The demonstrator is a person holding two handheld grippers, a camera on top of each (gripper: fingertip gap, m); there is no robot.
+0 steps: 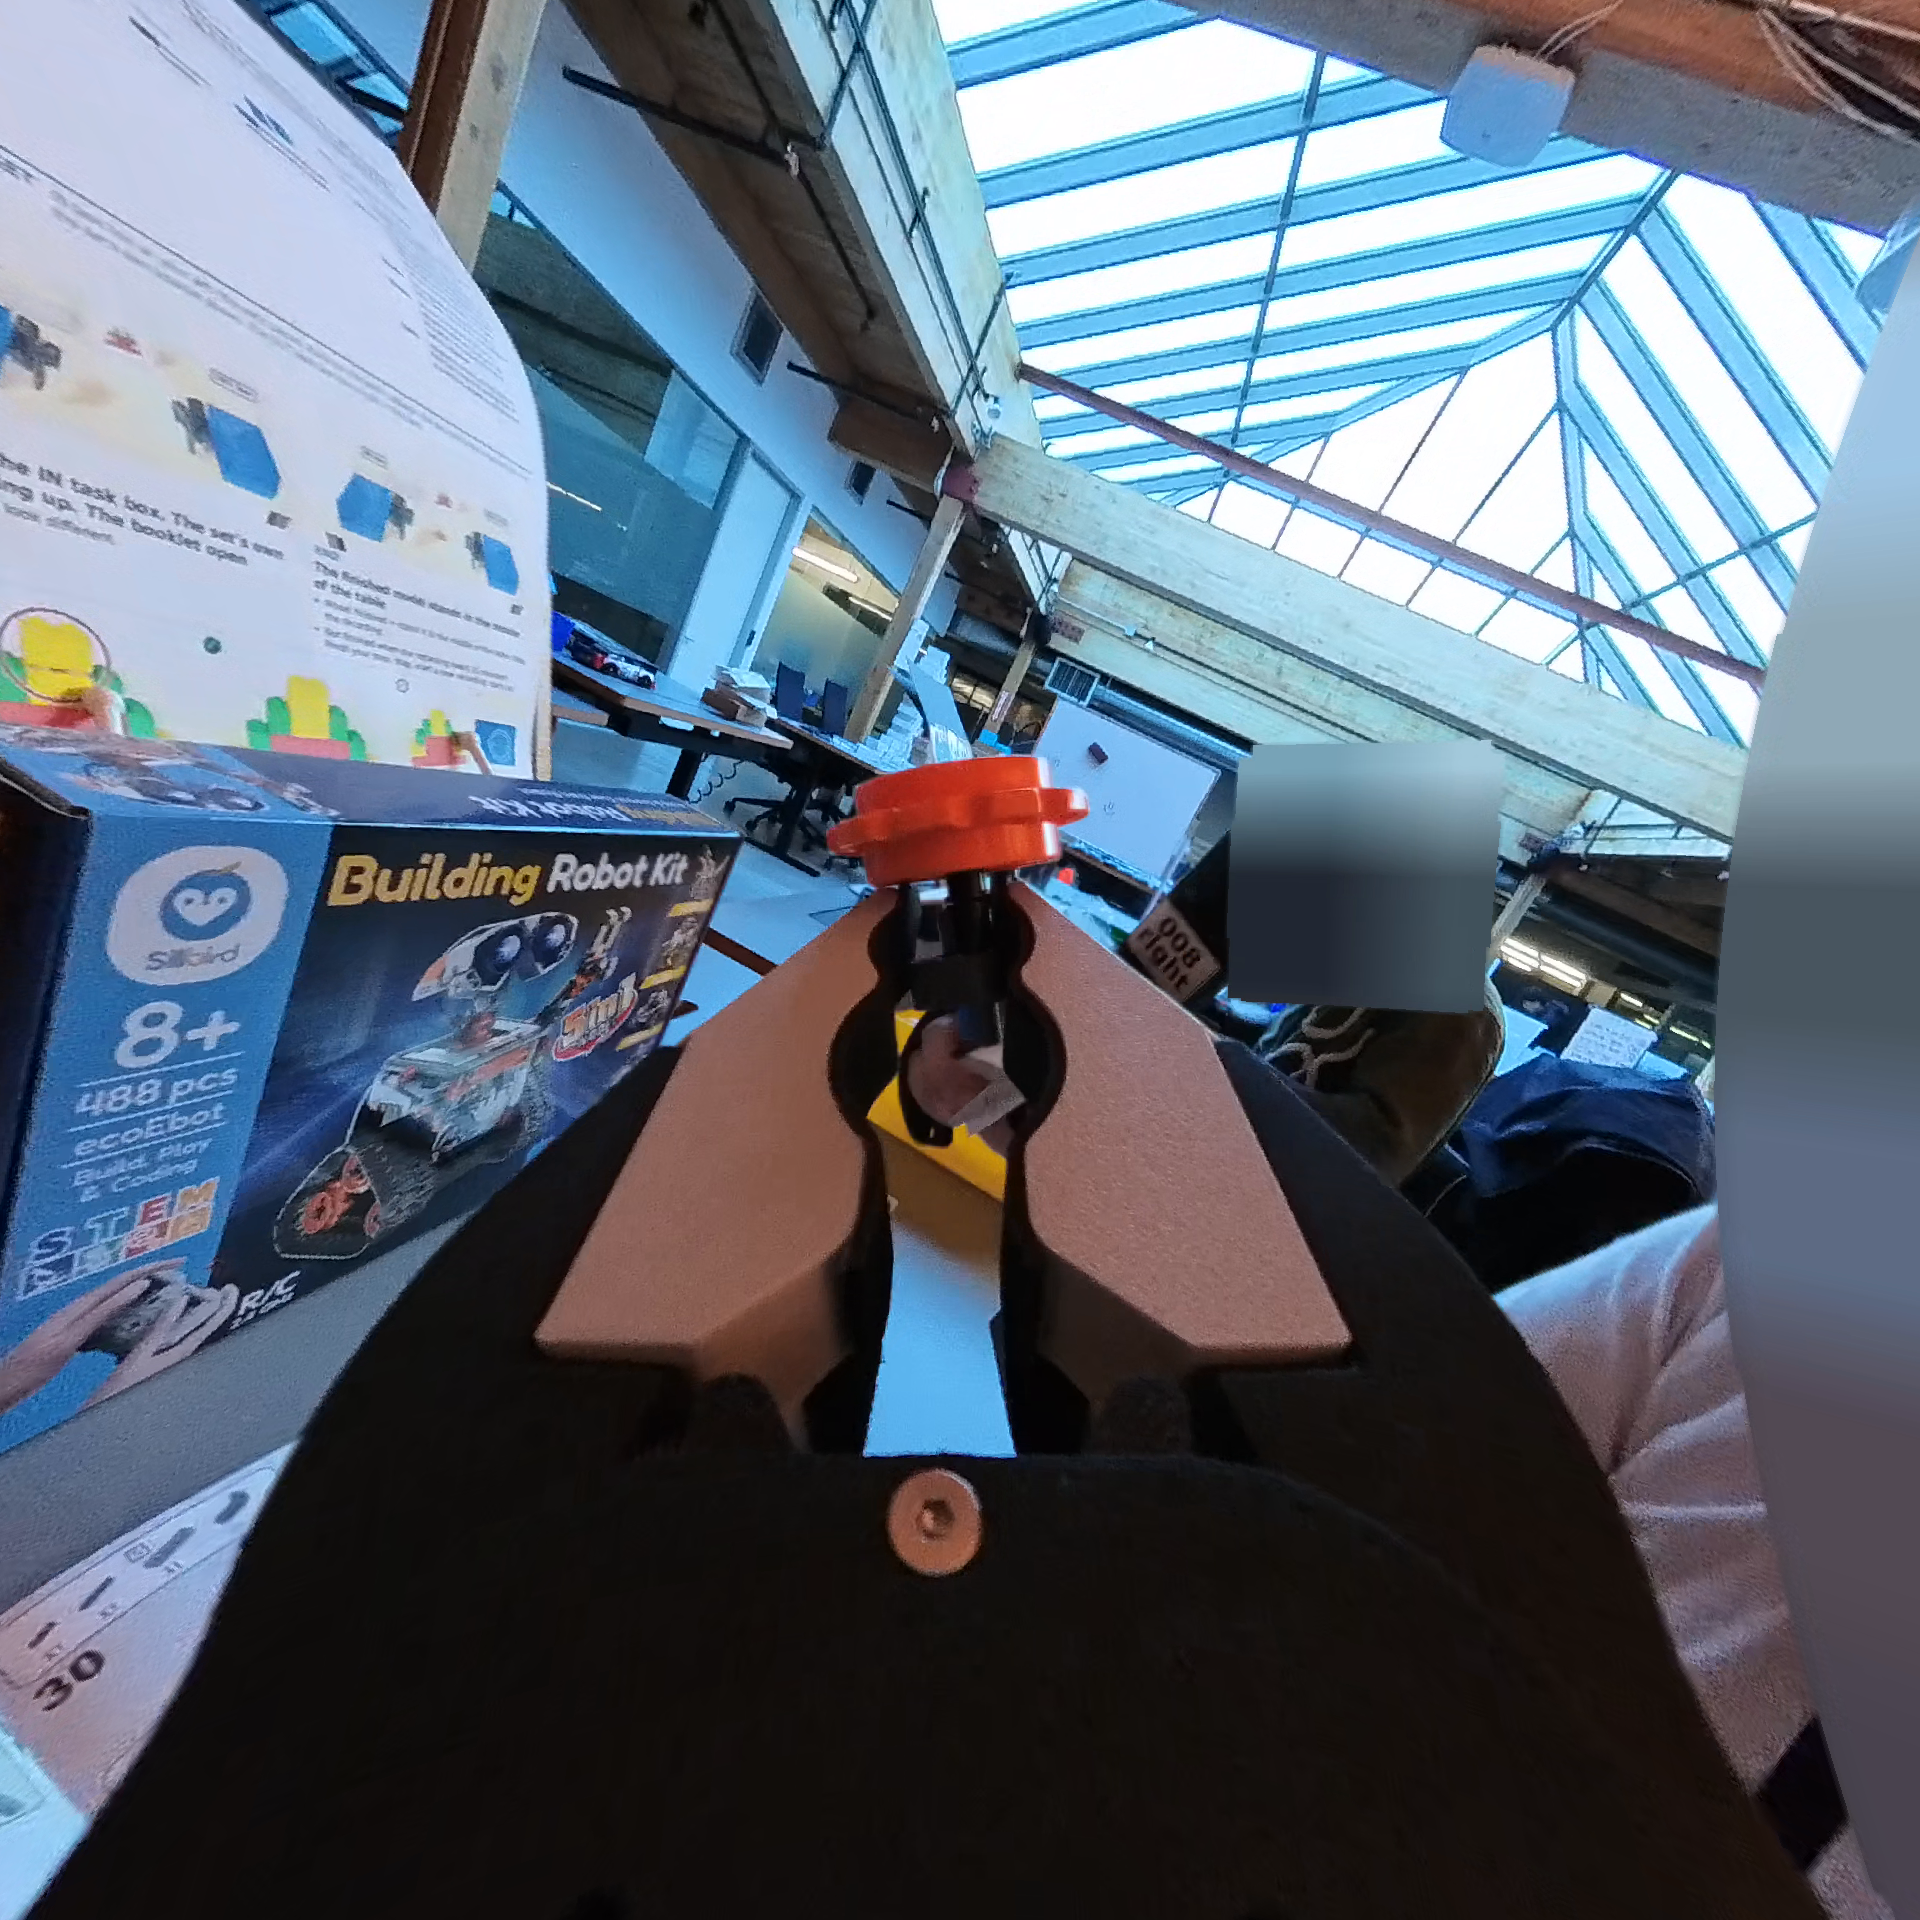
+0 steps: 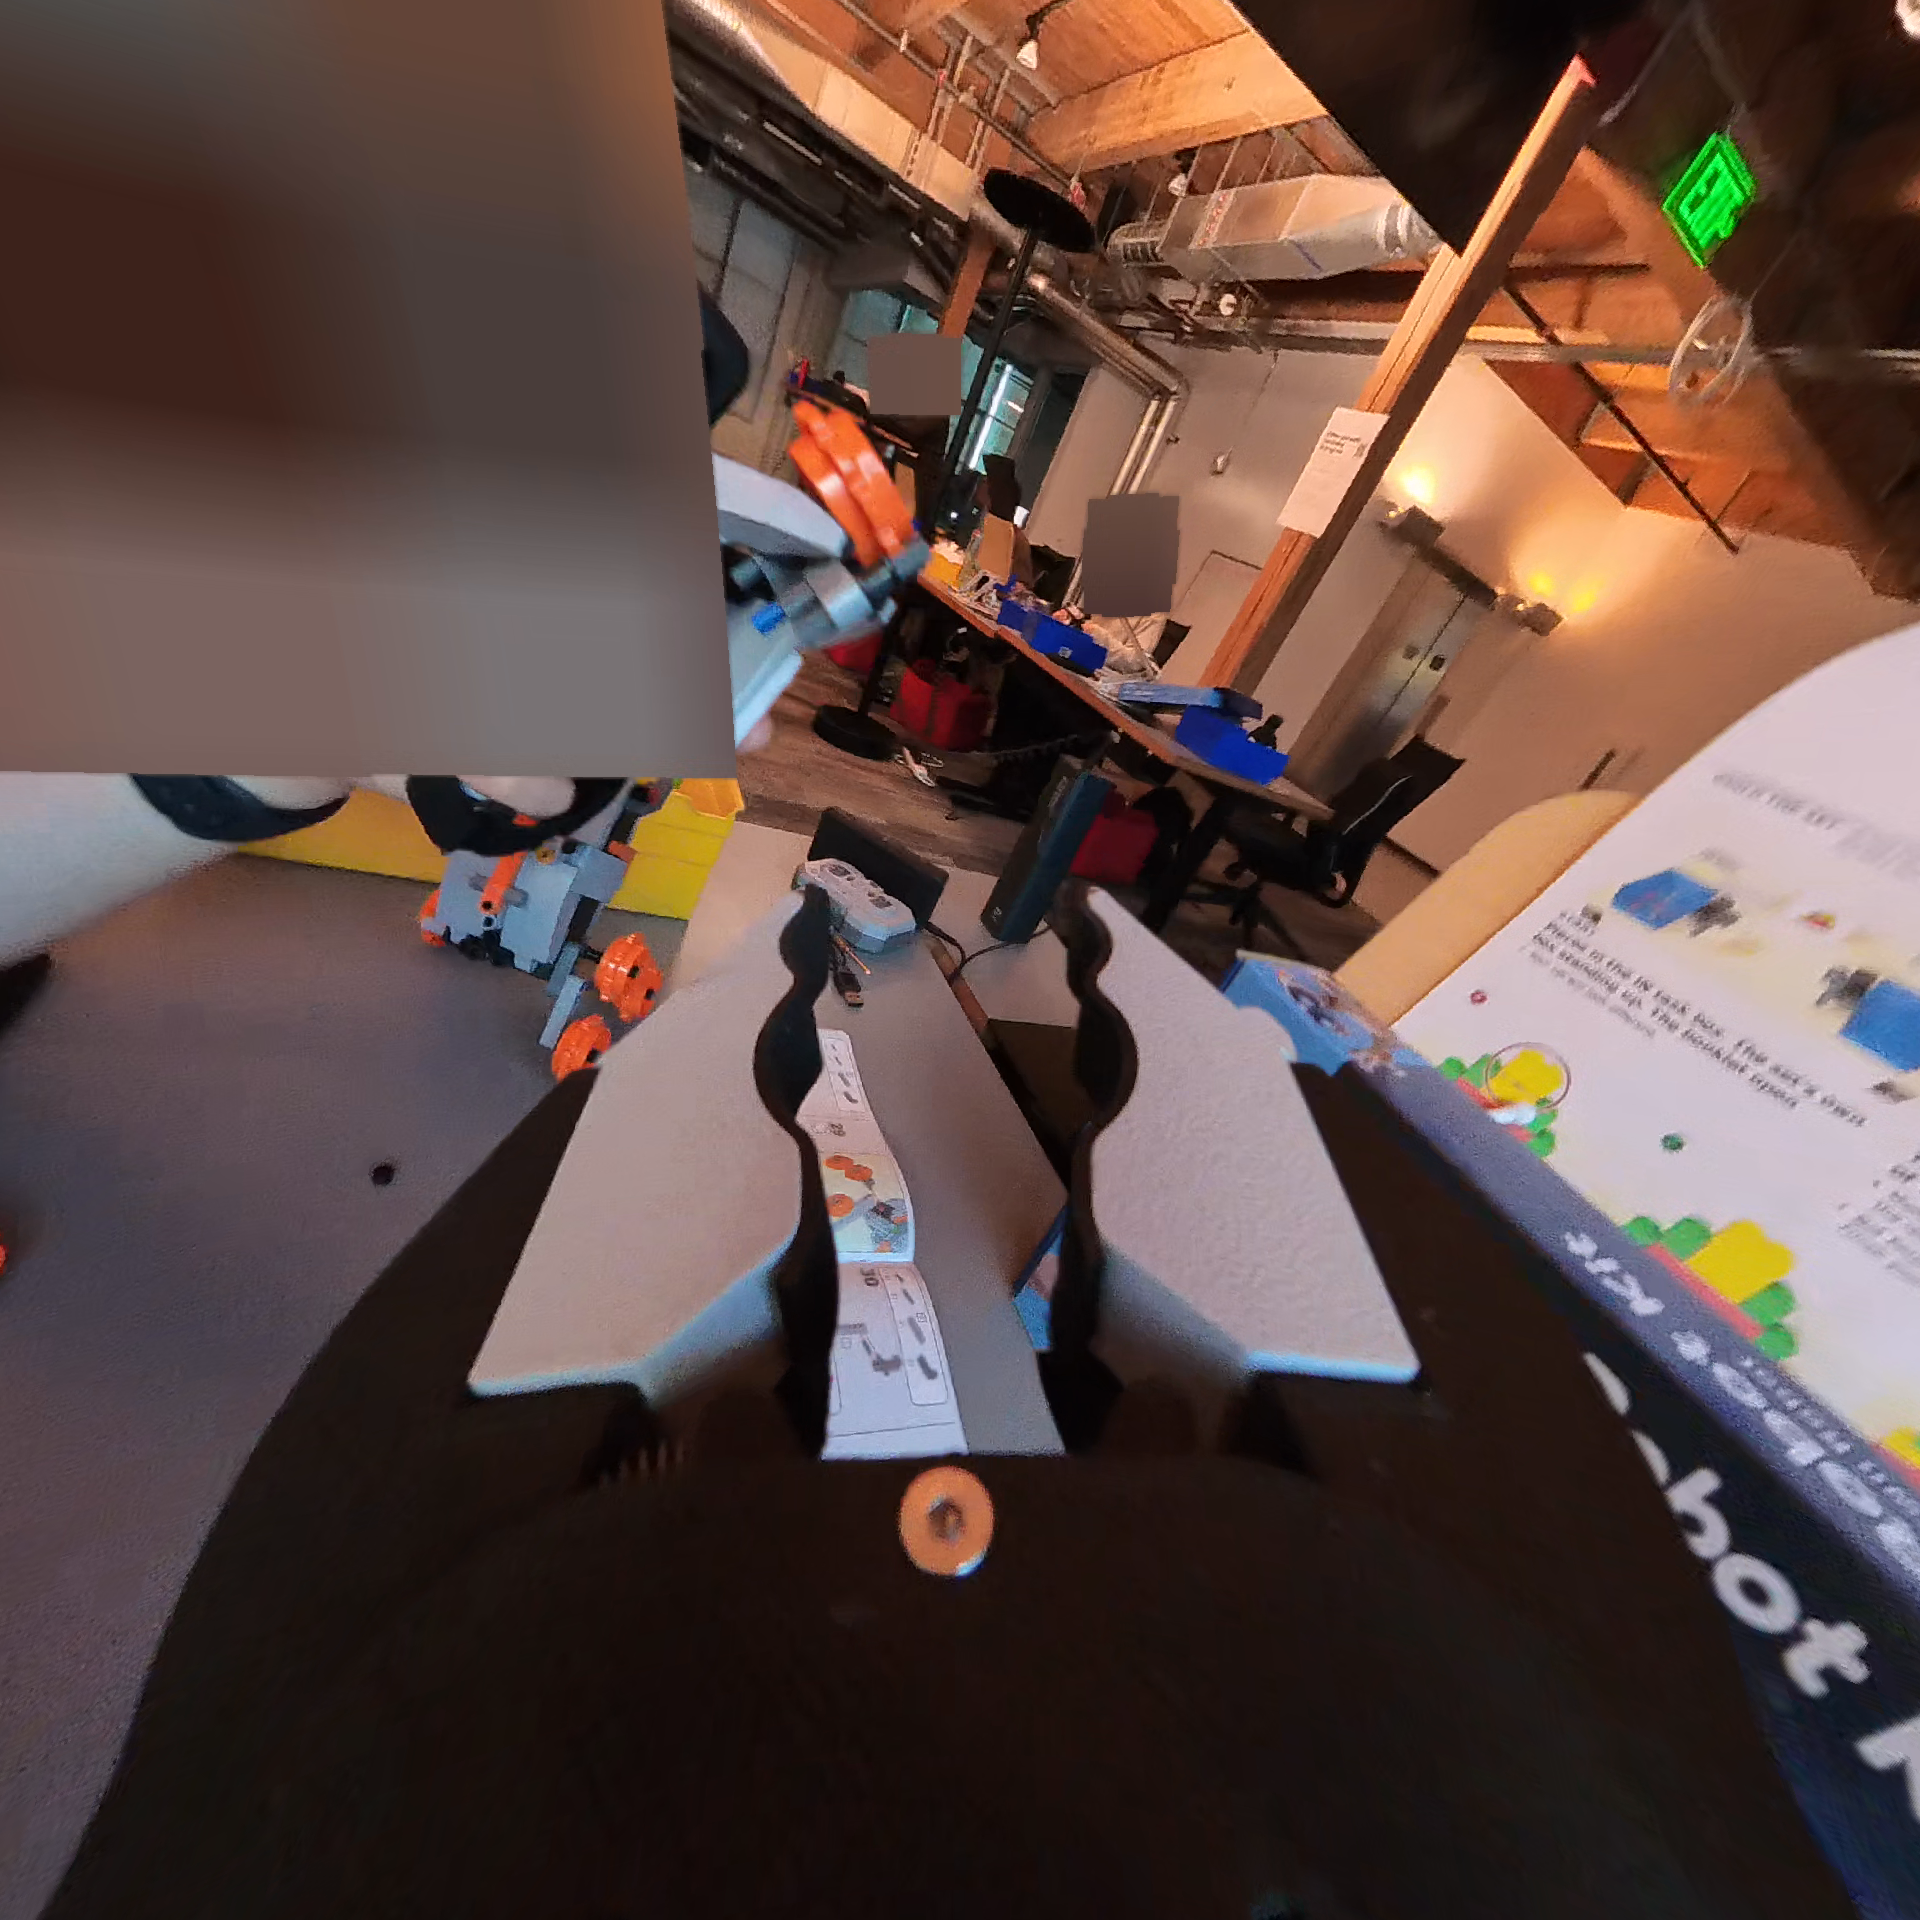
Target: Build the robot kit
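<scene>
My left gripper (image 1: 961,906) is raised and tilted upward. It is shut on a small brick assembly: a black axle piece sits between the tips and an orange wheel hub (image 1: 956,821) stands on top. The right wrist view shows that gripper's fingers (image 2: 774,520) at upper left with the orange wheel (image 2: 847,483) and small grey parts. My right gripper (image 2: 945,914) is open and empty, low over the grey table (image 2: 260,1195). An open instruction booklet (image 2: 883,1257) lies between its fingers. A partly built grey model with orange wheels (image 2: 551,935) stands to its left.
A blue building kit box (image 1: 312,987) lies on the table; it also shows at the right (image 2: 1662,1382). A white printed sheet (image 1: 208,416) stands behind it. A yellow bin (image 2: 686,842) and a grey remote (image 2: 857,894) sit at the table's far side. A sleeve (image 1: 1621,1403) is at right. The gap from one gripper's tips to the other's is roughly 8 centimeters.
</scene>
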